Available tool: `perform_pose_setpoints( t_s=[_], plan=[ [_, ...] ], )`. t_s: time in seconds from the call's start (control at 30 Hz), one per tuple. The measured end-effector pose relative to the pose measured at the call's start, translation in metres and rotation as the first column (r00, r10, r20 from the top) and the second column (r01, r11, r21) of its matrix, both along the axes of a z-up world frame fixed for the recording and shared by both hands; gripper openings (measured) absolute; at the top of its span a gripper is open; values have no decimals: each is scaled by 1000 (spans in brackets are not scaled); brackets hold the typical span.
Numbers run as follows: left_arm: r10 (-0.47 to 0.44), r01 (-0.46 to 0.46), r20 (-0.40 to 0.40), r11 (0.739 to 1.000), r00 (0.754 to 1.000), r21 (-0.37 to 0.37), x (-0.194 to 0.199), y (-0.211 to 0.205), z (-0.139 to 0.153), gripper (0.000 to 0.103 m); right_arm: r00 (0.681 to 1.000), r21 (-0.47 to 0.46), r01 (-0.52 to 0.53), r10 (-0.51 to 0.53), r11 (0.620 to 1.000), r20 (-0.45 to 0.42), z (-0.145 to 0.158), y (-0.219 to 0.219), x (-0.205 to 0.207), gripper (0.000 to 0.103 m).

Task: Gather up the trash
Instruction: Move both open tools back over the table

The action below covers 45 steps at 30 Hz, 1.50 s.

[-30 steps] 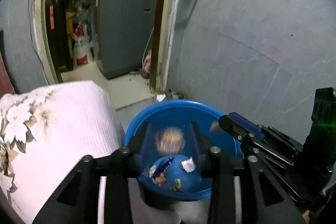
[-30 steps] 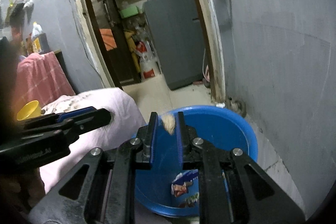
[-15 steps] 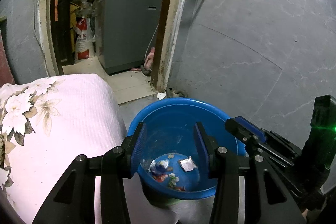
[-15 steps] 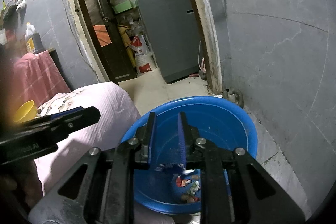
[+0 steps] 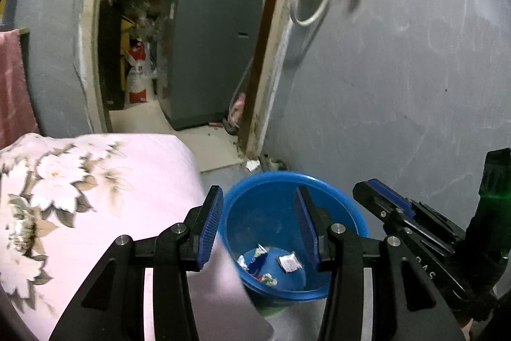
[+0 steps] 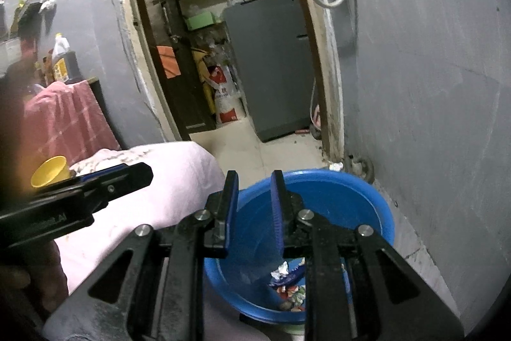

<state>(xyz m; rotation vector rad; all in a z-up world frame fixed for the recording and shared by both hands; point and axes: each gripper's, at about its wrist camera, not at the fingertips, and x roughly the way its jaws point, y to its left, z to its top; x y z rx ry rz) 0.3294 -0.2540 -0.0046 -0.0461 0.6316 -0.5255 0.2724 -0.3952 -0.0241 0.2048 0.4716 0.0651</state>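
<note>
Where the round blue plastic basin (image 5: 289, 206) stands on the floor against the grey plastered wall (image 5: 399, 79), just beside the pink flower-printed bedding (image 5: 80, 187), the collected trash lies at its bottom: crumpled blue and silver foil wrappers (image 5: 271, 261), seen also from the right wrist as a heap of scraps (image 6: 289, 280). The left gripper (image 5: 258, 226) hangs above the basin with its blue-padded jaws wide apart and nothing between them. The right gripper (image 6: 254, 210) hovers over the near rim with a narrower gap between its jaws, also empty.

Both tools appear unloaded, so the step in hand is probably going for another piece. One candidate is the small white crumpled scrap (image 5: 253, 164) on the floor by the wooden door frame (image 5: 262, 59), just behind the basin. To take it cleanly, bring one gripper down with the jaws straddling the scrap, close fully since paper is thin and light, and lift straight before carrying it over the rim. Keep the other tool clear of the basin edge.
</note>
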Motion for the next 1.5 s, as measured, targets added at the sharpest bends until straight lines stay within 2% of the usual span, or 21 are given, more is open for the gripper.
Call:
perform_pose_setpoints(
  t_s=[0.13,0.23,0.37,0.57,0.63,0.73,0.9,1.5],
  plan=[
    [45,-45,38,999,998,-21,-8,25,20,40,999,-13,-30,31,999,42,19,19,-2,30],
    [82,-79,75,996,994,-35,-16,45,33,41,996,-19,-52,53,998,79,30,33,-5,33],
    [148,-143,122,988,981,-52,-28,76,47,46,990,-23,-74,76,997,120,43,53,-8,52],
    [280,-266,176,959,944,-98,-47,128,62,68,980,-30,-102,106,994,171,55,80,-12,79],
    [317,-300,192,947,929,-115,-52,143,63,83,976,-27,-118,120,993,181,57,89,-12,84],
    [366,-342,212,929,906,-142,-61,168,63,93,972,-25,-142,145,989,187,59,103,-10,91],
    [426,-403,233,904,874,-140,-71,196,59,98,961,-27,-178,180,984,209,62,127,-12,103],
    [552,-539,280,832,785,-132,-104,281,41,99,935,-92,-226,242,970,257,63,208,-16,103]
  ],
)
